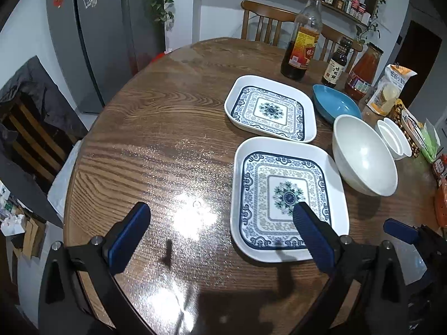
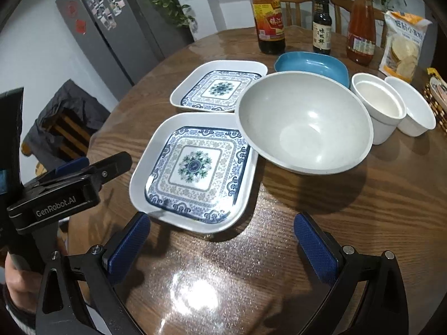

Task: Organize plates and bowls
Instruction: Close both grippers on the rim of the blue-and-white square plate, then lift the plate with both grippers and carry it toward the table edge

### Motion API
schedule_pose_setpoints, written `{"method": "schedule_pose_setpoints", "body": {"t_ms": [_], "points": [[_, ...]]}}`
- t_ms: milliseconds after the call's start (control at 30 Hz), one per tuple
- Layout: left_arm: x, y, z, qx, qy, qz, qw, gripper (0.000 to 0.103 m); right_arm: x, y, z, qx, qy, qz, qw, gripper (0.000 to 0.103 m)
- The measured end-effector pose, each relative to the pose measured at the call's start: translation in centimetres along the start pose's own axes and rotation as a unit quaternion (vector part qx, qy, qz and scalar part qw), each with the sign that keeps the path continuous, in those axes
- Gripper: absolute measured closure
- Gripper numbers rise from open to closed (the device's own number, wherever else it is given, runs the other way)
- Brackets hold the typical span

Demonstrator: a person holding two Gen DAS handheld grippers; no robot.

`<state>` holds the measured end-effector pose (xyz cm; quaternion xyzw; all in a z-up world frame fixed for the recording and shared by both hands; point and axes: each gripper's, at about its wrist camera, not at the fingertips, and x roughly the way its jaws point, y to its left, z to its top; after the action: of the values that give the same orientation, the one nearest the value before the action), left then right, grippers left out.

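- Left wrist view: the left tool (image 1: pixel 220 220) hangs over the round wooden desk (image 1: pixel 156 128), spread wide and holding nothing; its right finger lies across the near plate (image 1: pixel 279 164). A second patterned plate (image 1: pixel 269 109) sits just behind, with a blue dish (image 1: pixel 333 103), a large white bowl (image 1: pixel 363 156) and small white cups (image 1: pixel 394 139) to the right.
- No dish has been picked up, so the sorting appears to be at its start. Stacking the near plate on its twin looks the likely next move, and would call for a grip on the raised rim.
- Right wrist view: the right tool (image 2: pixel 222 231) is likewise wide and empty, just short of the near plate's front edge.
- The large bowl's rim overhangs that plate's right side; bottles (image 2: pixel 268 14) line the far edge. Open desk lies left and in front.
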<state>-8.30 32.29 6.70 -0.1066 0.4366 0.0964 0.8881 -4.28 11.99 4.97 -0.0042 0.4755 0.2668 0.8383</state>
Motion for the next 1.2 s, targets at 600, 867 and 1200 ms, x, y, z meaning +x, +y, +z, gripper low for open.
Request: {"method": "schedule_pose_setpoints", "body": {"t_ms": [600, 867, 1200], "points": [[4.7, 0.4, 0.8, 0.021, 0.059, -0.056, 0.9965, 0.041, 4.5, -0.4, 1.3, 0.027, 0.034, -0.005, 0.999, 0.053], [5.5, -0.6, 0.7, 0.033, 0.073, -0.058, 0.9950, 0.051, 4.8, -0.8, 1.7, 0.013, 0.039, -0.012, 0.999, 0.092], [5.2, -2.2, 0.0, 0.066, 0.070, -0.033, 0.9948, 0.057, 4.1, -1.0, 1.3, 0.006, 0.044, -0.005, 0.999, 0.092]]}}
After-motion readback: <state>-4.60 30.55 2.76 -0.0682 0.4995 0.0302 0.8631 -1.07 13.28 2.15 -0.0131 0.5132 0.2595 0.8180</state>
